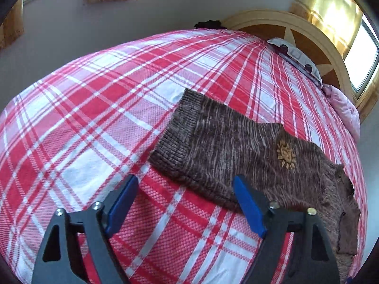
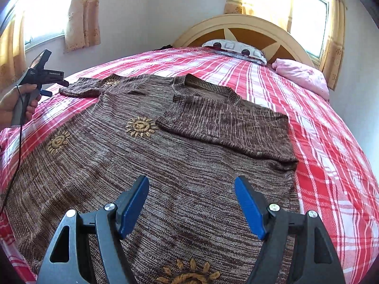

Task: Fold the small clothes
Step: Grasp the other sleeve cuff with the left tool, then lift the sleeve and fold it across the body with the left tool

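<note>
A brown knit sweater point(image 2: 146, 170) with yellow sun embroidery lies flat on the red plaid bed point(image 2: 331, 165). Its right sleeve point(image 2: 227, 127) is folded across the chest. Its left sleeve point(image 1: 213, 146) lies spread out sideways on the bedspread, cuff toward the bed's middle. My left gripper point(image 1: 186, 184) is open and empty, hovering just short of that sleeve's cuff. It also shows at the far left of the right wrist view point(image 2: 56, 87), held in a hand. My right gripper point(image 2: 191, 184) is open and empty above the sweater's body.
Two pillows, one patterned point(image 2: 236, 49) and one pink point(image 2: 303, 75), lie against the wooden headboard point(image 2: 248, 28). Curtained windows point(image 2: 308, 16) sit behind. A cable point(image 2: 16, 156) hangs from the left gripper over the bed's left edge. Bare plaid bedspread point(image 1: 83, 118) stretches left of the sleeve.
</note>
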`<state>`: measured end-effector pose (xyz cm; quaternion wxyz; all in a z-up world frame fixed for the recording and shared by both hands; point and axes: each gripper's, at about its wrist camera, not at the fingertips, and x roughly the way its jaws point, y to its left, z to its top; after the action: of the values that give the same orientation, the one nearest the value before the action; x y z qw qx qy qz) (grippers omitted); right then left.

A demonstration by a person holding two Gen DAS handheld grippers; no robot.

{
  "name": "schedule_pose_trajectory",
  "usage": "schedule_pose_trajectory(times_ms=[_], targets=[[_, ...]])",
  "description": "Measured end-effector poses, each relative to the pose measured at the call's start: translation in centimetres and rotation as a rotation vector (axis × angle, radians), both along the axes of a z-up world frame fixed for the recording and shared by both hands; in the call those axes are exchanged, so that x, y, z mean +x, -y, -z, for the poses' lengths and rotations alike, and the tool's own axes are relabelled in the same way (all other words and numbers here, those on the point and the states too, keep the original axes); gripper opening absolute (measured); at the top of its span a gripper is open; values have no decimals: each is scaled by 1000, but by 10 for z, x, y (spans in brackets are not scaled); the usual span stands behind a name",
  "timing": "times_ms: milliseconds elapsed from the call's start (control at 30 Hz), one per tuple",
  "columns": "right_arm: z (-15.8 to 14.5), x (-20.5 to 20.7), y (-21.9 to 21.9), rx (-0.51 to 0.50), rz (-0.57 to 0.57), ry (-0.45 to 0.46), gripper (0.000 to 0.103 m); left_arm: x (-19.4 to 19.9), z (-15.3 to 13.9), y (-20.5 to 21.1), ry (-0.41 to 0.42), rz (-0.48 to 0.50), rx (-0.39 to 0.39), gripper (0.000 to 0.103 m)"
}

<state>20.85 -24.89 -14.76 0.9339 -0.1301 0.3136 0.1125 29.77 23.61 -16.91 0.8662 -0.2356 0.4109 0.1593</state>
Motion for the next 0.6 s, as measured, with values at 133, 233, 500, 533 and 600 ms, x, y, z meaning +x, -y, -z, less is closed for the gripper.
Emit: schedule_pose_trajectory(times_ms=[133, 233, 500, 533, 600], targets=[[1, 4, 7, 35, 21, -20, 75, 7, 4, -10, 15, -17, -31, 81], [2, 6, 11, 48, 34, -30, 75, 10, 4, -16, 34, -28, -48, 81], [6, 9, 10, 37, 42, -39, 75, 21, 9, -31, 75, -44, -88, 14], [6, 9, 10, 38, 44, -37, 75, 22, 12, -34, 72, -50, -103, 12], [6, 9, 11, 42, 45, -36, 75, 19, 11, -36, 93, -55, -110, 11]])
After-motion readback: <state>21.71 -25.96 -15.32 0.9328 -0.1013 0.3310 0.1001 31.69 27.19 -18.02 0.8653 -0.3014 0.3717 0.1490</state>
